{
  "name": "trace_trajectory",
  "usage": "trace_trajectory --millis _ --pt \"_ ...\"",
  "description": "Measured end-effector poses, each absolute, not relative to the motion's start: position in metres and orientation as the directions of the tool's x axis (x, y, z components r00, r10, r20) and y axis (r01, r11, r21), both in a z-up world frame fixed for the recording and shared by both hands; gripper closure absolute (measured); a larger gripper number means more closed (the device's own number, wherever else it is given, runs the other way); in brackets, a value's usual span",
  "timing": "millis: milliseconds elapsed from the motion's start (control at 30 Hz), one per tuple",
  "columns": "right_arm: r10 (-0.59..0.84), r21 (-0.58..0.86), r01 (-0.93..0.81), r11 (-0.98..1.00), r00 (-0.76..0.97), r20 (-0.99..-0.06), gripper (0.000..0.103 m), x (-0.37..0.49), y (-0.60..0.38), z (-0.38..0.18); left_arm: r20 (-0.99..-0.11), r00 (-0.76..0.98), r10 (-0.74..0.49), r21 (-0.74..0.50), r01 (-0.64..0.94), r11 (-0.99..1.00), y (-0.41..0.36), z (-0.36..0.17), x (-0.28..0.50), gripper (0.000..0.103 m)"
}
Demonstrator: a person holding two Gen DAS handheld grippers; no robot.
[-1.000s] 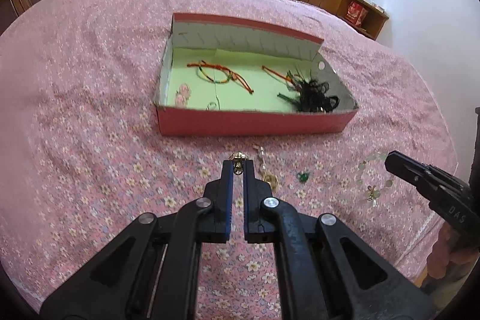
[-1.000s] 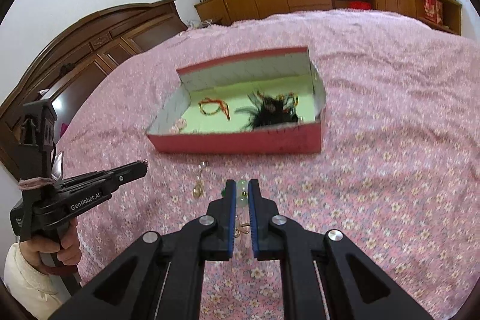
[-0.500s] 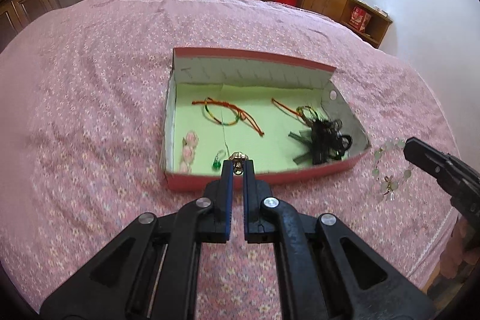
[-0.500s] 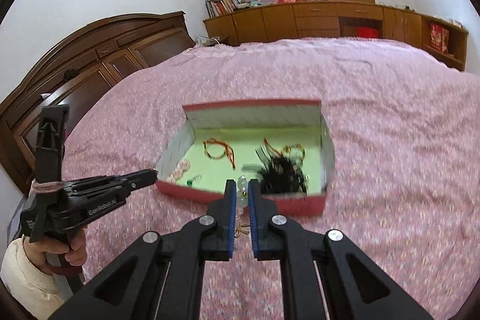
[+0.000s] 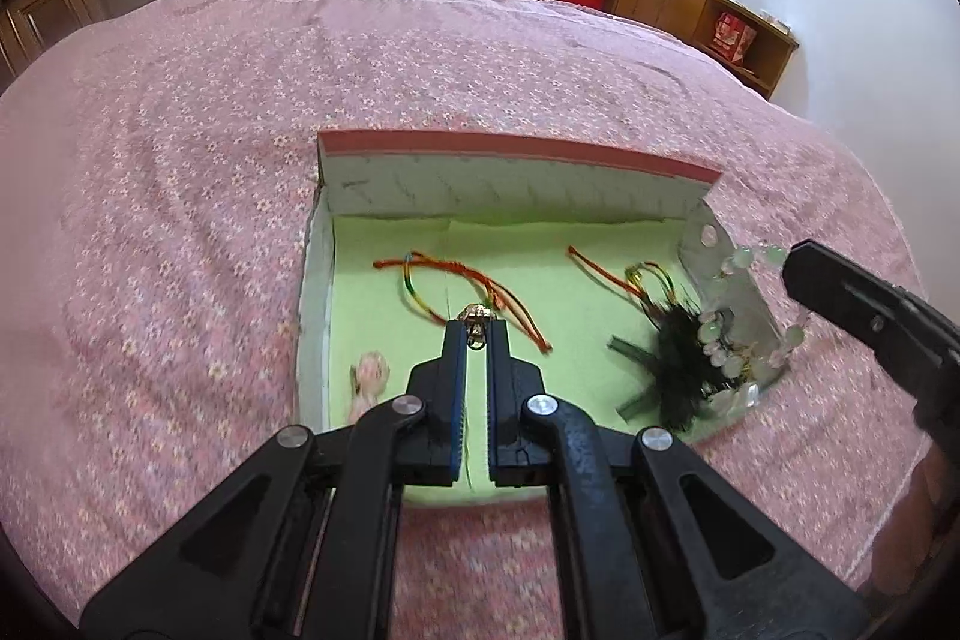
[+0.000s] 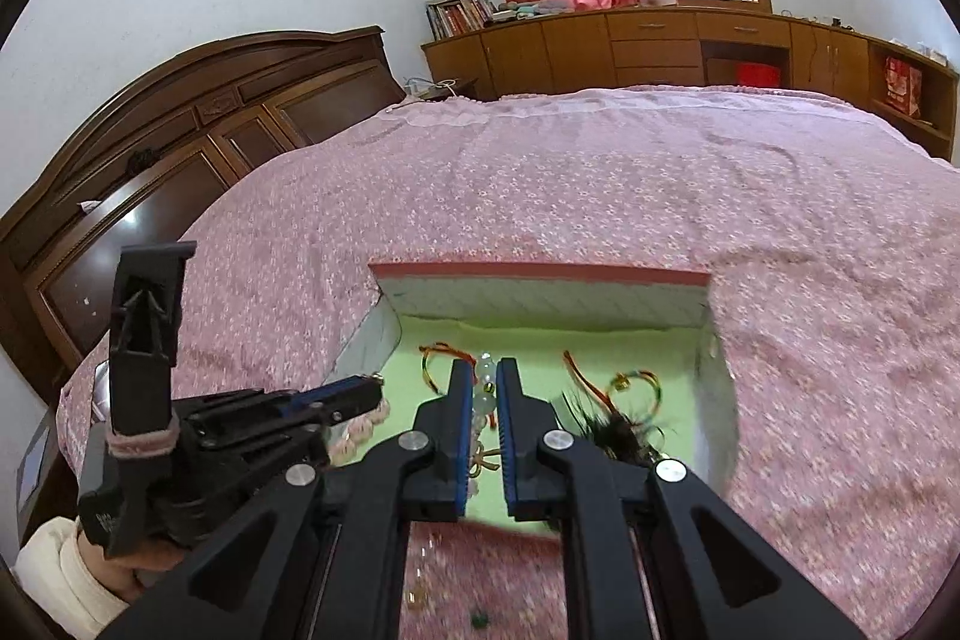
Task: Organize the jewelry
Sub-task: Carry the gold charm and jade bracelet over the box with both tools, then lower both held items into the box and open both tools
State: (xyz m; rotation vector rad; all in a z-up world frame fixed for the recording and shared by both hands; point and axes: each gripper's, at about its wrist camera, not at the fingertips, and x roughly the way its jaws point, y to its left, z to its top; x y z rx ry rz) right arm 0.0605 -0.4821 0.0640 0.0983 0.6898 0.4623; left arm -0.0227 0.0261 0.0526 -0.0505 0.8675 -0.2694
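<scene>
Over the open box [image 5: 516, 172] on the pink bedspread [image 5: 180, 160] we hold both grippers. Our left gripper [image 5: 477, 325] has its jaws drawn nearly together, pinching a small gold pendant [image 5: 477, 315] at the tips above the green lining; a thin chain hangs down between the fingers. Our right gripper [image 6: 483, 370] is likewise almost closed, clamped on a pale bead bracelet [image 6: 485, 388]. In the left wrist view that bracelet [image 5: 729, 340] dangles from the right gripper [image 5: 792, 262] as a loop over the box's right end wall.

Inside the box lie a red and multicoloured cord [image 5: 462, 286] near the middle, a second red cord [image 5: 600, 271] to its right, a black tassel [image 5: 678, 358] at the right end, and a pink flower piece [image 5: 369, 379] by the left wall.

In the right wrist view, on the bedspread in front of the box, we see a small green bead [image 6: 480, 621] and a gold piece [image 6: 417, 597], both blurred.
</scene>
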Motion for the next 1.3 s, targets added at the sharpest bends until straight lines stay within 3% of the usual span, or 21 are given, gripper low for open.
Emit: trace_trajectory --millis 700,1000,1067,1133,1300 --pt "0.353 0.2 -0.307 0.93 0.599 -0.718 0.093 0.14 -0.475 -0.013 -0.804 0.558 -0.205 -0.131 0.17 0.977 0.02 0.007 0.035 0.103" --pt "0.351 0.217 -0.287 0.933 0.598 -0.721 0.092 0.144 -0.482 -0.014 -0.802 0.564 -0.196 -0.117 0.174 0.978 0.013 0.011 0.044 0.101" --pt "0.365 0.229 -0.292 0.928 0.609 -0.704 0.088 0.14 -0.485 -0.007 -0.797 0.569 -0.2 -0.126 0.168 0.978 0.016 0.015 0.043 0.097" --pt "0.371 0.232 -0.296 0.927 0.624 -0.688 0.076 0.137 -0.487 0.0 -0.791 0.575 -0.207 -0.134 0.168 0.977 0.017 0.02 0.04 0.094" --pt "0.38 0.238 -0.3 0.924 0.649 -0.659 0.075 0.121 -0.496 0.019 -0.773 0.59 -0.232 -0.159 0.174 0.972 0.022 0.033 0.024 0.091"
